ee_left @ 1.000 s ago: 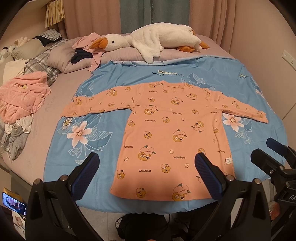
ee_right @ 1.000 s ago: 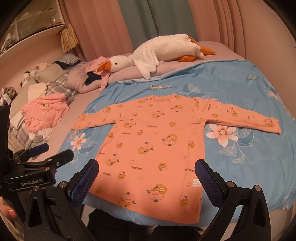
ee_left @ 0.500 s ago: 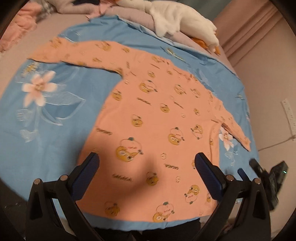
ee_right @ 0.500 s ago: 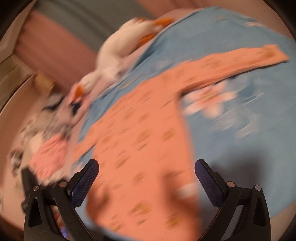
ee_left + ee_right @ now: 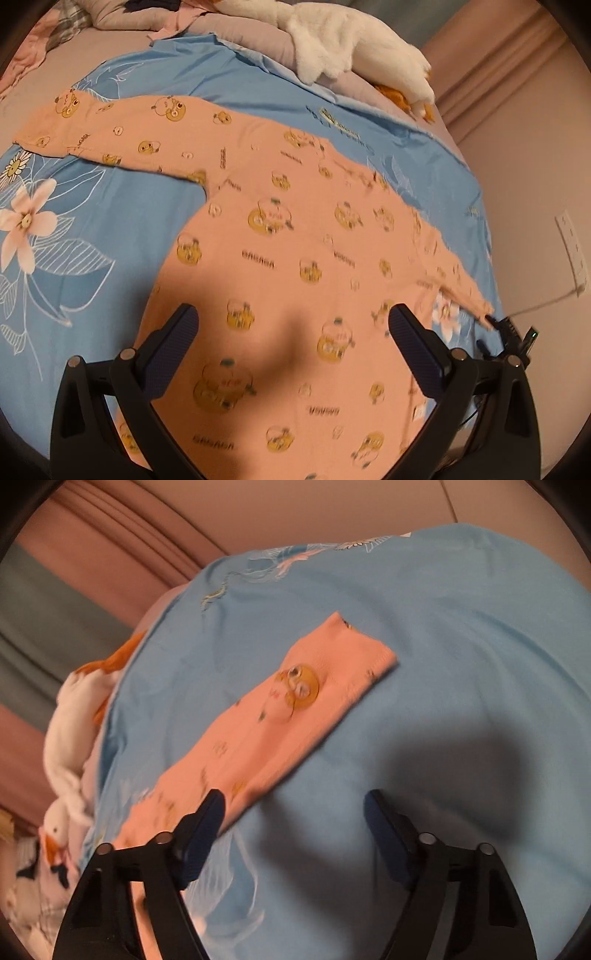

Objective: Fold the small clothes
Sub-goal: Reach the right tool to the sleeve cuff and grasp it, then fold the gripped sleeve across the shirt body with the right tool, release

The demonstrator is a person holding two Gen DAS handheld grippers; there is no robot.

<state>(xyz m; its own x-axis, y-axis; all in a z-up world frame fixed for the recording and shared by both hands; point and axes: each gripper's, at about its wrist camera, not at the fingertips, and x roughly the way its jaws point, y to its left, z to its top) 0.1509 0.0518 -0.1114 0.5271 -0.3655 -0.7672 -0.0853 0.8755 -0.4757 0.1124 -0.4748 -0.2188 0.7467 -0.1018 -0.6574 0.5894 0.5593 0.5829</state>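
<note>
A: Starting nearest, what is sitting between the left gripper [image 5: 290,345] fingers?

B: Its two dark, ribbed pads are standing wide apart, clamping nothing. Under and between them the soft, peach-coloured shirt [image 5: 295,258] is lying flat, one garment, printed with yellow cartoon faces and small lettering. A shadow is falling across its lower part.

A: And the right gripper [image 5: 293,823]?

B: Its jaws are closing but are apart at this moment, with only bare blue cloth between them. One sleeve [image 5: 280,716] of the same shirt is stretching away just beyond its left finger, a long flat strip ending in a squared cuff.

A: What is everything lying on?

B: One smooth blue bedspread [image 5: 110,206], patterned with pale flowers and white outlined leaves, spreading on both sides of the tongs.

A: Farther off?

B: Beyond the shirt's collar, one fluffy white plush goose [image 5: 354,44] is lying along the head of the bed, with orange feet. Past it, pink pleated curtains [image 5: 122,565] are hanging.
</note>
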